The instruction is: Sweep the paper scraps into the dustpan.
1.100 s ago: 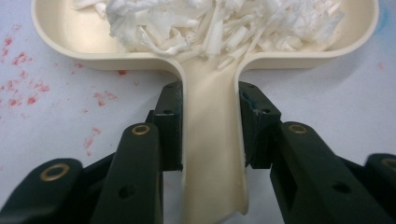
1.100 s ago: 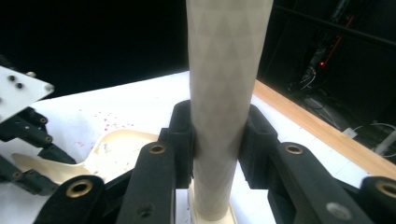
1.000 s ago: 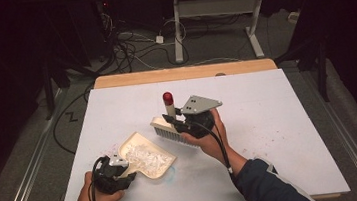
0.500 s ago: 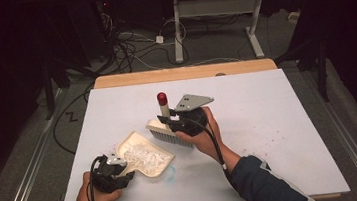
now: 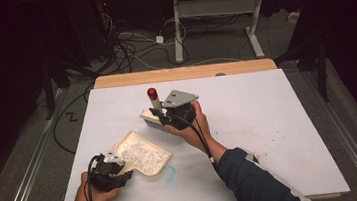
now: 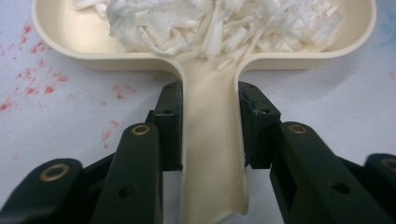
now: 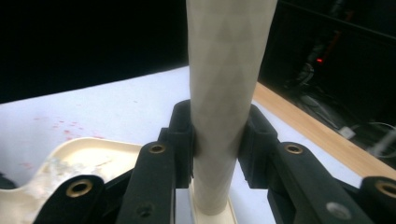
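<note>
Jaws clamp dustpan [image 6: 212, 154] handle; brush [image 7: 224, 107] handle between right jaws.

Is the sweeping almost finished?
Mostly, it seems. Done: a pile of white scraps already lies in the dustpan. In hand: the left gripper clamps the dustpan's handle, and the right gripper holds the brush upright by its handle, just beyond the pan. Left: from above, the table shows only a few faint specks to sweep; after that, probably emptying the pan.
</note>
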A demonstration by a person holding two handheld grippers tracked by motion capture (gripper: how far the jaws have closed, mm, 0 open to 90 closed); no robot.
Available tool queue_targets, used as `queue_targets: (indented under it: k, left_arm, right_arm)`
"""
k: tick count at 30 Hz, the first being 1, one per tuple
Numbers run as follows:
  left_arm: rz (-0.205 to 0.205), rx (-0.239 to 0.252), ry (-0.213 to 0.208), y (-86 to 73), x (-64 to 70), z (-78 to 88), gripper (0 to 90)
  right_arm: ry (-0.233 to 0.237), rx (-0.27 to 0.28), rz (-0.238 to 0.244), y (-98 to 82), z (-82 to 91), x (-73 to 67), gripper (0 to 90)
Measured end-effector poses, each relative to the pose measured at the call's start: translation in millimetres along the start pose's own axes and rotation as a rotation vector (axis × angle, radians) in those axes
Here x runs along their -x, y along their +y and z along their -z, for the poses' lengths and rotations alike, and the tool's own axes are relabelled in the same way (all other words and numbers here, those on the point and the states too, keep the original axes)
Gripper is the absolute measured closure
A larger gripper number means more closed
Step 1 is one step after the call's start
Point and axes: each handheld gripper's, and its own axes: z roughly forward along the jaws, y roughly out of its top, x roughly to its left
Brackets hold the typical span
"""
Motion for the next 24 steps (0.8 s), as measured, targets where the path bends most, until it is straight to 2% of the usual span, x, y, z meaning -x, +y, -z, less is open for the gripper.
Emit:
queue_targets:
  k: [1,2,9,12,17,20,24]
  left_arm:
    - [-0.003,-0.002,0.001,0.1,0.1,0.1,63.5]
    - [-0.004,-0.004,0.004,0.2,0.3,0.3,63.5]
    - [-0.007,-0.001,0.011,0.5,1.4,0.3,63.5]
    - [-0.005,-0.004,0.011,0.8,1.6,0.4,63.5]
    - [-0.007,-0.005,0.018,1.7,2.3,-0.1,63.4]
    - [-0.006,-0.005,0.022,1.9,2.8,-0.6,63.5]
    - [-0.006,-0.009,0.025,2.3,3.3,-1.0,63.5]
  right_arm:
    - [0.031,-0.003,0.005,0.4,0.8,-2.5,70.6]
    - [0.031,-0.003,0.005,0.4,0.8,-2.5,70.6]
    - [0.142,-0.01,0.044,-2.1,18.6,-21.3,70.5]
    - [0.171,0.0,0.028,-1.0,29.5,-22.0,70.6]
    - [0.141,0.044,0.012,4.6,53.7,-17.0,70.6]
    - [0.142,0.063,-0.007,6.7,69.5,-11.1,70.6]
    - [0.115,0.076,-0.009,5.5,91.8,-4.2,70.6]
